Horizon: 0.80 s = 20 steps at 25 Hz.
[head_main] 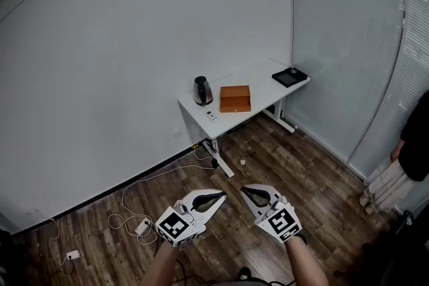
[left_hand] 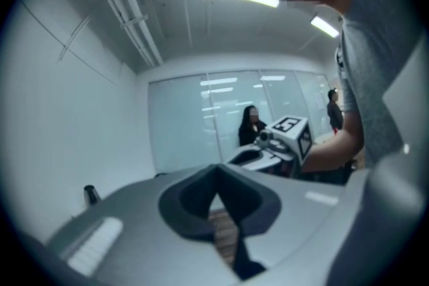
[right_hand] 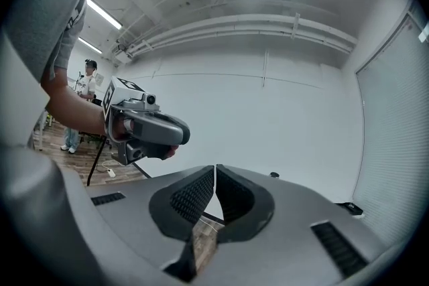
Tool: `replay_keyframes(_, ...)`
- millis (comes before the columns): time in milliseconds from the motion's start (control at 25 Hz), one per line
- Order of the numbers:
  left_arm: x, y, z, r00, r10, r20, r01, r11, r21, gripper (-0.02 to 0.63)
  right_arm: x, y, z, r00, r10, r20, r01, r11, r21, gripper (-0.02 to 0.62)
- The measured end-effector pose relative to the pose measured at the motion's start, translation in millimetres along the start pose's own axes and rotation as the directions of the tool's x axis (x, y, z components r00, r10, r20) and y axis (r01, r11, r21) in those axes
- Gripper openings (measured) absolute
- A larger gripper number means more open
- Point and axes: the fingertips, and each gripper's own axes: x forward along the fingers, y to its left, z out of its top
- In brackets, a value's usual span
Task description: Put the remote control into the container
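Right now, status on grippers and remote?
Left gripper, right gripper shut, empty, apart from the desk. Remote control on desk edge, outside orange container. Kettle beside container.

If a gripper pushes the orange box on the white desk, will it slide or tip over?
The orange box looks low and wide, so it would probably slide, not tip. The white desk looks smooth, so even a light push may shift it. Its weight cannot be judged from here.
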Motion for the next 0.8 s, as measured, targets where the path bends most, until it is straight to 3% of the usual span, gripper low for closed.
replay_keyframes(440, 22, 29, -13, 0.998, 0.059, -0.032, -0.059, 0.998, -0.01, 0.0, 16, -35, -12, 1.0, 0.014, 0.017, -0.014, 1.0, 0.014, 0.017)
replay_keyframes(800, 35, 63, -34, 0.999, 0.032, 0.006, -0.031, 0.999, -0.038, 0.0, 44, -53, -29, 1.0, -0.003, -0.03, 0.003, 1.0, -0.001, 0.017)
